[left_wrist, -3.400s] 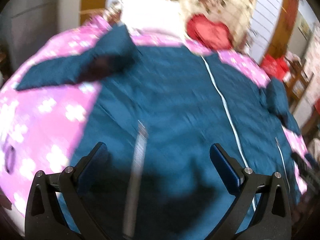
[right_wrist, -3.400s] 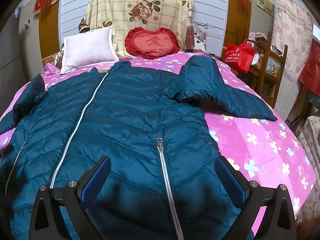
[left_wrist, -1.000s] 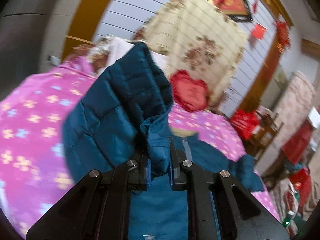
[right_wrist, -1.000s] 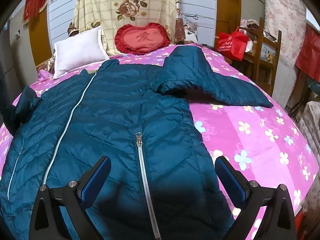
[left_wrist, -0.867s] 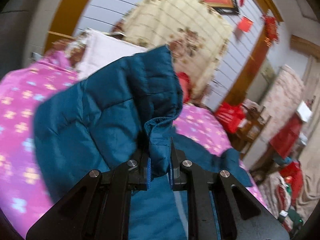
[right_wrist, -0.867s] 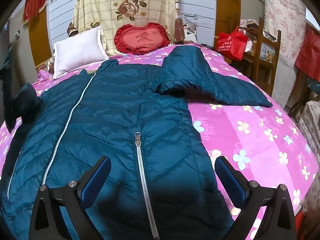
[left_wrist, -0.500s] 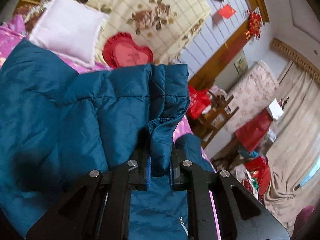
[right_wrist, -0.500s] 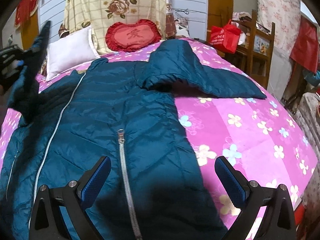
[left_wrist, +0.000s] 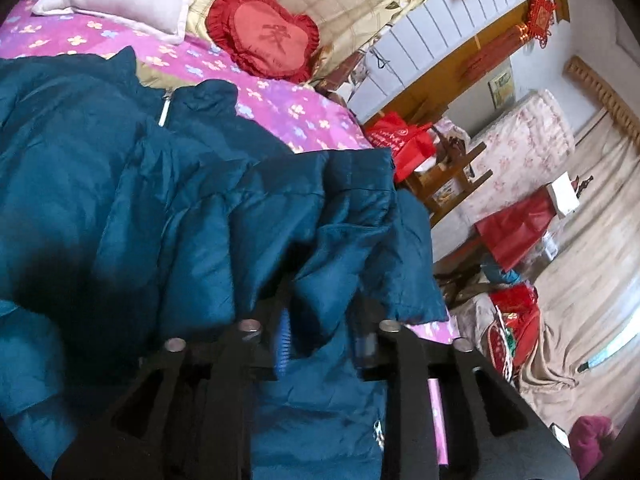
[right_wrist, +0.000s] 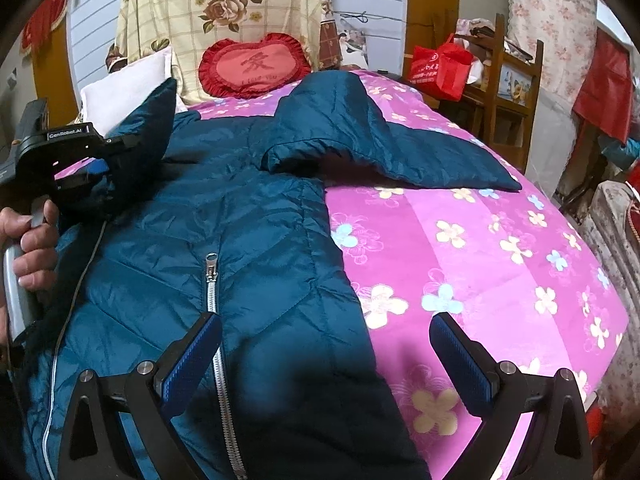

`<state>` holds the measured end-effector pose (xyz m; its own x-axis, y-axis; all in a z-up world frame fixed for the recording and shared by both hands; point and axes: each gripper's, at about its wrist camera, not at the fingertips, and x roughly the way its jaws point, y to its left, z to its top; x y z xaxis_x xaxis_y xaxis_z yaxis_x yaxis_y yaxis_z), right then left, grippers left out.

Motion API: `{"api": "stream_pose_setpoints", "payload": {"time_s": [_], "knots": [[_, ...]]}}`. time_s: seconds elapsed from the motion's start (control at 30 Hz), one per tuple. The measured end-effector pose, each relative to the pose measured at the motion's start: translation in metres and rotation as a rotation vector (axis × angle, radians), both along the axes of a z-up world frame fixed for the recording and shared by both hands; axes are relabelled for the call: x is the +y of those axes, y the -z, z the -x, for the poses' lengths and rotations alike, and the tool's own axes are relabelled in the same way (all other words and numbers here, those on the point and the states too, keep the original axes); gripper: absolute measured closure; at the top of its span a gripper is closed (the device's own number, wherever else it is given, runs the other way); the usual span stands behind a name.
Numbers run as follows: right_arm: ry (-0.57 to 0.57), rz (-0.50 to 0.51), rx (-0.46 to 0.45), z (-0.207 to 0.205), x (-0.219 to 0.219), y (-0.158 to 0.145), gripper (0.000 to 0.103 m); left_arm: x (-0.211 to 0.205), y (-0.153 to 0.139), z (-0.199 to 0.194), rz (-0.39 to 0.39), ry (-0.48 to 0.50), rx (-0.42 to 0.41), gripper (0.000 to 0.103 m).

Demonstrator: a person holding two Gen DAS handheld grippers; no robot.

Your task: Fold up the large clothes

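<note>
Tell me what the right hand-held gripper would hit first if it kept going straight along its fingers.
Most likely the jacket. The open right hand-held gripper points over its lower front, where the jacket's edge meets the pink bedsheet. Depth is unclear, so it could land on the sheet just beside that edge instead.

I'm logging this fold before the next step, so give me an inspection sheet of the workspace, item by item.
Surface: bed with pink flowered sheet, bare on its right side.
Job's things: teal jacket front up, zipped; one sleeve spread out to the right, the other sleeve lifted over the body.
Clutter: white pillow, red heart cushion, floral quilt at the head.
Grippers: left gripper shut on the lifted sleeve; right gripper open, low above the jacket's hem.
Cables: nothing seen.
Surroundings: red bag on a wooden shelf, red cloth hanging at right.
</note>
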<state>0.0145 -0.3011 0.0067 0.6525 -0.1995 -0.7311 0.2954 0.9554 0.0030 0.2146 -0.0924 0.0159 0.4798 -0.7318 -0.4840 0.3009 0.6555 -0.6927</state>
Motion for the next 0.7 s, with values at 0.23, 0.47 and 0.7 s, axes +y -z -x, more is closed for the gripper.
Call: {"api": "stream_pose_setpoints", "payload": {"time_s": [0.23,0.47,0.7], "knots": [[0.004,0.008,0.001,-0.004,0.012,0.001,0.0,0.045,0.0,0.022,0.013,-0.055,0.036,0.042],[-0.016,-0.012,-0.059,-0.015,0.019,-0.012,0.0,0.134,-0.01,0.047,-0.183,-0.239,-0.016,0.042],[-0.054,-0.2,-0.047,-0.122,0.034,-0.019,0.0,0.204,0.018,0.048,-0.361,-0.545,0.058,0.042]]}}
